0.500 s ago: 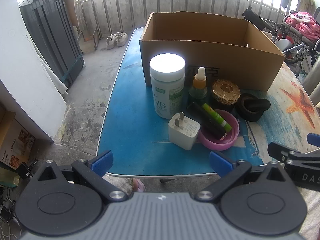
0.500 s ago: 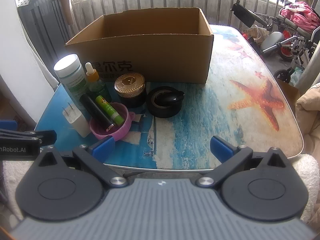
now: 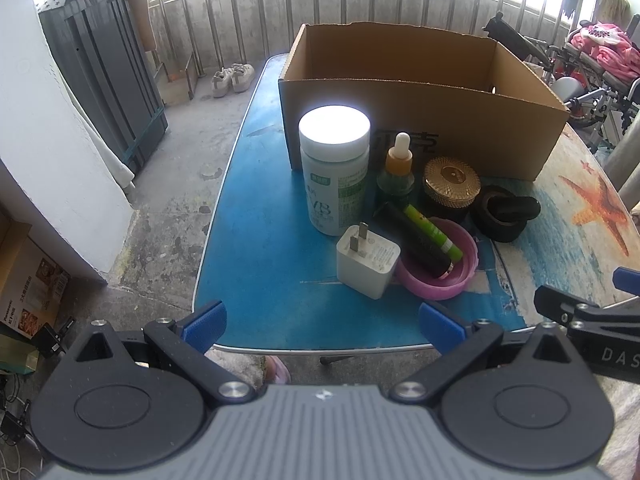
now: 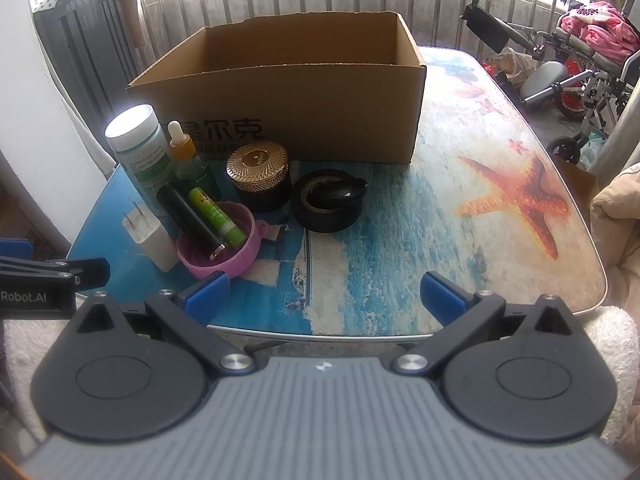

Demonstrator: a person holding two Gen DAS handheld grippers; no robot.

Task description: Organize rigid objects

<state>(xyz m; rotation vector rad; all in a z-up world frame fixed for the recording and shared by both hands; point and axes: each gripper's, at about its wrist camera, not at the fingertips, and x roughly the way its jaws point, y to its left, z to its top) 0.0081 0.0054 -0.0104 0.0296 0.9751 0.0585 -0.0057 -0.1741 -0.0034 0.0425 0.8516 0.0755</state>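
Both the left gripper (image 3: 320,322) and right gripper (image 4: 325,294) were held wide and empty. The white bottle (image 3: 335,168), standing by the box (image 3: 420,128), looked hard, smooth and best taken by its sides.

Clustered items before cardboard box (image 3: 424,128)

Both grippers are just hanging at the near edge, tilted down and forward. Left gripper (image 3: 322,322) has its blue-tipped jaws spread wide with nothing between them. Right gripper (image 4: 325,294) is the same, wide apart and empty. They sit side by side, each one's tip poking into the other's view.
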